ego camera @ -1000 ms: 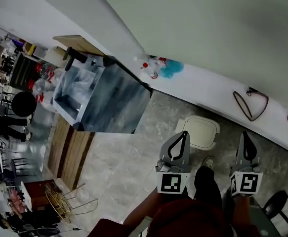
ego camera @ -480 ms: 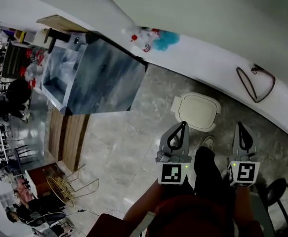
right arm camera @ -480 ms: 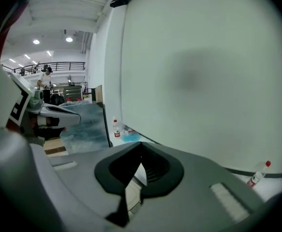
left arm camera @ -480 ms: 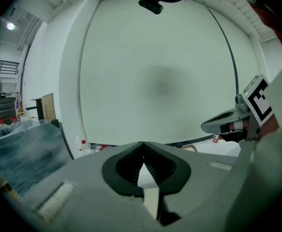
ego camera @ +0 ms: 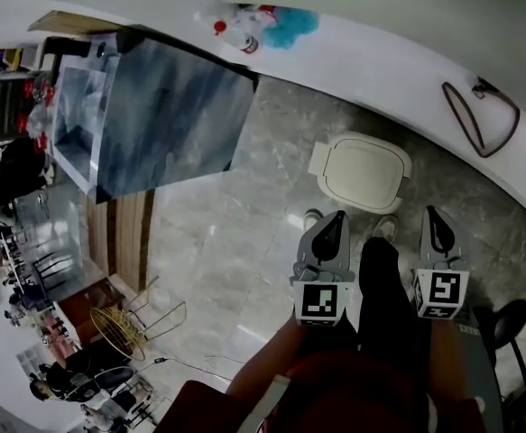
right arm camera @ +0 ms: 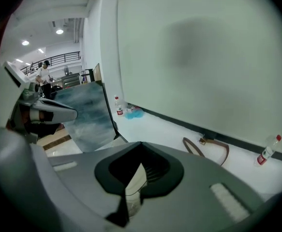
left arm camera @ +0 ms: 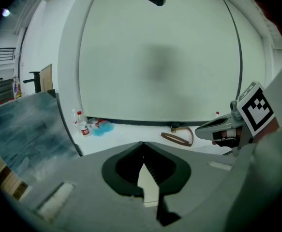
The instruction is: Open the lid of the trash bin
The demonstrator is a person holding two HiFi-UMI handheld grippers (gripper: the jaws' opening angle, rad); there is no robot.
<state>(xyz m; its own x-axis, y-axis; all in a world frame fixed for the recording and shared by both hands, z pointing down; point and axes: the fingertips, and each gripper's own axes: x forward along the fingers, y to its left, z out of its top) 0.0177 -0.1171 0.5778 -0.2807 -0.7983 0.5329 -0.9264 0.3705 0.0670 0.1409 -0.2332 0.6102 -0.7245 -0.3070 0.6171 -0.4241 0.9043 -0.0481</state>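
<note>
The trash bin (ego camera: 362, 171) stands on the grey tiled floor by the white ledge, its cream lid down. In the head view both grippers hang above the floor just short of the bin's near edge. My left gripper (ego camera: 339, 215) is before its left half, jaws together and empty. My right gripper (ego camera: 430, 211) is off its right front corner, also shut and empty. In the left gripper view a slice of the cream lid (left arm camera: 149, 187) shows through the gap behind the closed tips of that gripper (left arm camera: 142, 144). The right gripper view shows the lid (right arm camera: 132, 181) the same way below its gripper (right arm camera: 141, 144).
A big grey-blue panel (ego camera: 163, 115) stands at the left. Bottles (ego camera: 234, 27) and a blue cloth (ego camera: 290, 25) lie on the white ledge (ego camera: 371, 61), with a brown strap loop (ego camera: 479, 115) further right. A wire basket (ego camera: 123, 332) is at lower left, a black chair (ego camera: 506, 323) at right.
Both grippers have sunk toward the floor, and they tilt further down. The bin now lies closer to their tips and higher in the head view. The jaws stayed together.
</note>
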